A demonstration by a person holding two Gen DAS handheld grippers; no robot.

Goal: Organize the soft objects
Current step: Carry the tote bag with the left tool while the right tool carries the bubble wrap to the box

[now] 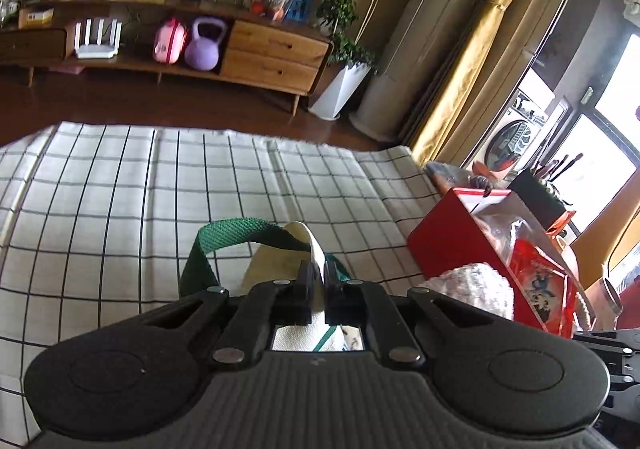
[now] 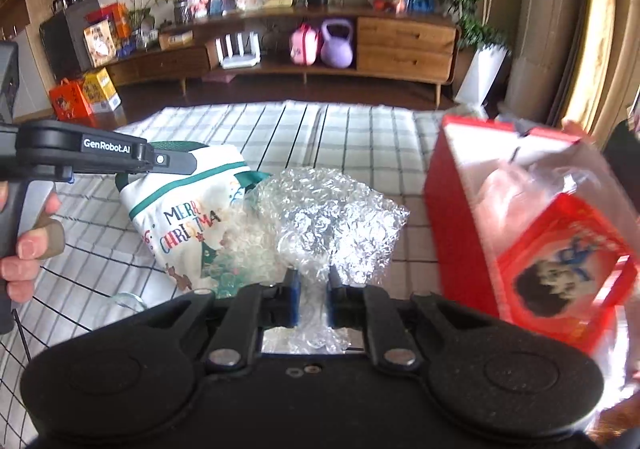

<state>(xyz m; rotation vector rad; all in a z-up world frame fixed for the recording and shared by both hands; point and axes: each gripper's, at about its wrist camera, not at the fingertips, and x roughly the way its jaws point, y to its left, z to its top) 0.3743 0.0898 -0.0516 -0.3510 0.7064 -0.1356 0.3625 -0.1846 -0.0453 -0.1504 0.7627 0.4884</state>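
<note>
My left gripper is shut on the cream rim of a Christmas tote bag with green straps; its printed side shows in the right wrist view, lifted at the rim over the checked cloth. My right gripper is shut on a crumpled sheet of bubble wrap, which lies just right of the bag and also shows in the left wrist view. The left gripper's body reaches in from the left in the right wrist view.
A red open box with clear plastic packaging and a red carton stands at the right on the checked cloth. Beyond the cloth is a wooden sideboard with a purple kettlebell. Curtains and a window are far right.
</note>
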